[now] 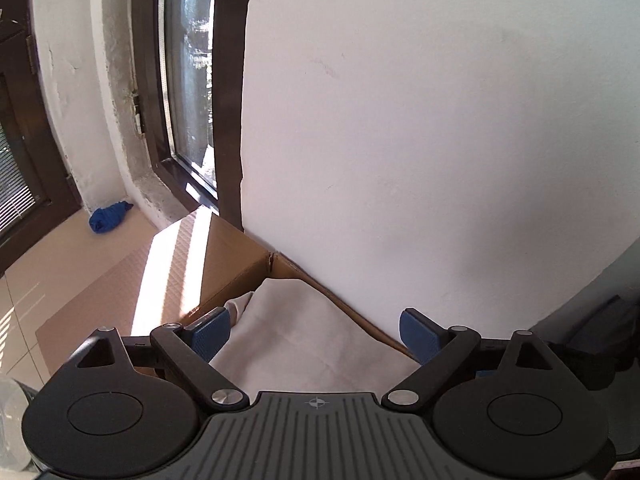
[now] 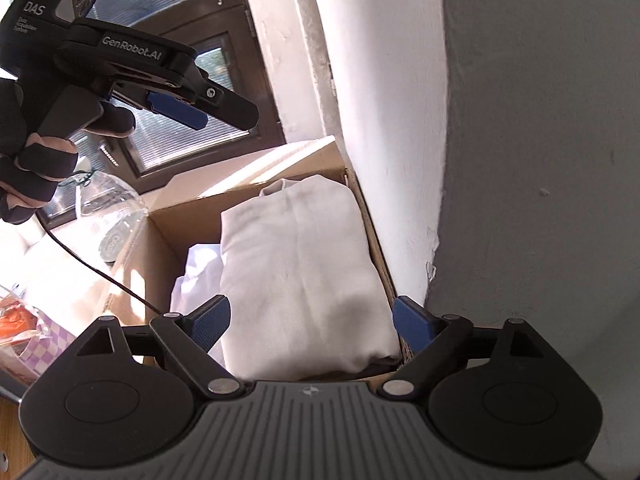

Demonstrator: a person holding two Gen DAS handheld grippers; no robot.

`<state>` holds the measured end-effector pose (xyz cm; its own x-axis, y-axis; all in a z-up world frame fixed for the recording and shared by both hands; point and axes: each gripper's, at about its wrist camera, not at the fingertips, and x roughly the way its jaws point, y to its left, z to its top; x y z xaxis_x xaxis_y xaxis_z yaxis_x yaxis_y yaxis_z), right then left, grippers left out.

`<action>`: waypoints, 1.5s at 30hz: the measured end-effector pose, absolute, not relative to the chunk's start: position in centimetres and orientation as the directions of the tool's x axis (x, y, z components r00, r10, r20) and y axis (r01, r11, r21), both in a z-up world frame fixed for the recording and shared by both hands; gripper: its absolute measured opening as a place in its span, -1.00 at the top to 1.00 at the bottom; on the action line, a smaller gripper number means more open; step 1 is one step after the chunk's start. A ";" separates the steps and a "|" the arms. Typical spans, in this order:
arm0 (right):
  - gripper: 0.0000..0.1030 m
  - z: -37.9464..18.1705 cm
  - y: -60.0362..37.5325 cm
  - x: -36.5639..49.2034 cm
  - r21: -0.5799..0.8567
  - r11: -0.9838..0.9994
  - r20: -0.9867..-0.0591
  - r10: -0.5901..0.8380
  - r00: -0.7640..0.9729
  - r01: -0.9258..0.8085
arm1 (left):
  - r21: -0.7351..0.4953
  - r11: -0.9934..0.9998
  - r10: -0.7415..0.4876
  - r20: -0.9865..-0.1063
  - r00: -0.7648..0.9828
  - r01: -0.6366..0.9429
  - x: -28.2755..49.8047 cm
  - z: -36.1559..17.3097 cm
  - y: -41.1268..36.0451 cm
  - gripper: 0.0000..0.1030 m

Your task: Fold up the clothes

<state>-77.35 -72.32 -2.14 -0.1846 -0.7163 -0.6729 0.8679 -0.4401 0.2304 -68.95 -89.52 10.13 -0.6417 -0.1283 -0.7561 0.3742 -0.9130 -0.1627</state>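
Observation:
A folded cream-white garment lies inside an open cardboard box set against the wall; the left wrist view shows the same garment and box. A second white cloth is tucked beside it on the left. My right gripper hovers above the garment with its blue pads wide apart and nothing between them. My left gripper also stands open over the garment, not touching it. In the right wrist view that left gripper appears at upper left, held by a gloved hand.
A white wall rises right behind the box, with a grey wall section to the right. A dark-framed window is on the left. A blue cloth bundle lies on the sill. A clear plastic bottle stands left of the box.

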 end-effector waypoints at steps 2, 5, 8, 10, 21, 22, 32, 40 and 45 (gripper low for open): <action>-0.97 -0.9 -70.8 -77.6 0.236 -0.392 -0.664 -0.733 -0.147 0.889 | -0.150 -0.893 -0.184 -0.738 -0.649 0.424 -67.2 11.3 -88.2 -0.80; -0.99 0.2 -69.2 -77.8 0.234 -0.335 -0.659 -0.745 -0.104 0.913 | -0.147 -0.850 -0.268 -0.707 -0.655 0.506 -65.2 12.1 -85.8 -0.83; -0.99 1.0 -67.6 -77.9 0.224 -0.288 -0.659 -0.748 -0.073 0.931 | -0.155 -0.784 -0.365 -0.667 -0.649 0.601 -62.8 12.3 -83.0 -0.92; -0.99 1.5 -66.5 -77.7 0.214 -0.252 -0.659 -0.750 -0.051 0.944 | -0.163 -0.738 -0.423 -0.644 -0.637 0.654 -61.3 12.0 -81.2 -0.94; -0.99 3.3 -61.3 -75.1 0.176 -0.093 -0.669 -0.742 0.049 0.980 | -0.161 -0.424 -0.691 -0.579 -0.434 0.891 -51.9 12.5 -70.5 -0.99; -0.99 3.4 -61.0 -74.7 0.168 -0.083 -0.669 -0.742 0.052 0.982 | -0.144 -0.392 -0.708 -0.583 -0.398 0.908 -51.3 12.4 -69.5 -0.99; -0.99 4.4 -58.8 -71.6 0.143 -0.073 -0.663 -0.748 0.041 0.987 | -0.120 -0.246 -0.720 -0.642 -0.264 0.962 -47.7 8.8 -62.4 -0.99; -0.99 4.7 -57.4 -69.6 0.130 -0.125 -0.672 -0.740 -0.005 0.984 | -0.096 -0.237 -0.711 -0.661 -0.239 0.967 -46.8 7.7 -58.7 -0.99; -0.99 4.9 -56.3 -69.0 0.109 -0.137 -0.670 -0.742 -0.029 0.985 | -0.086 -0.210 -0.729 -0.650 -0.215 0.974 -46.2 7.5 -57.3 -0.99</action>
<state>-68.96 -56.30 4.87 -0.0286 -0.7417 -0.6701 0.9846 -0.1367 0.1093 -46.20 -57.34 7.54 -0.2146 -0.7293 -0.6497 0.9739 -0.2102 -0.0858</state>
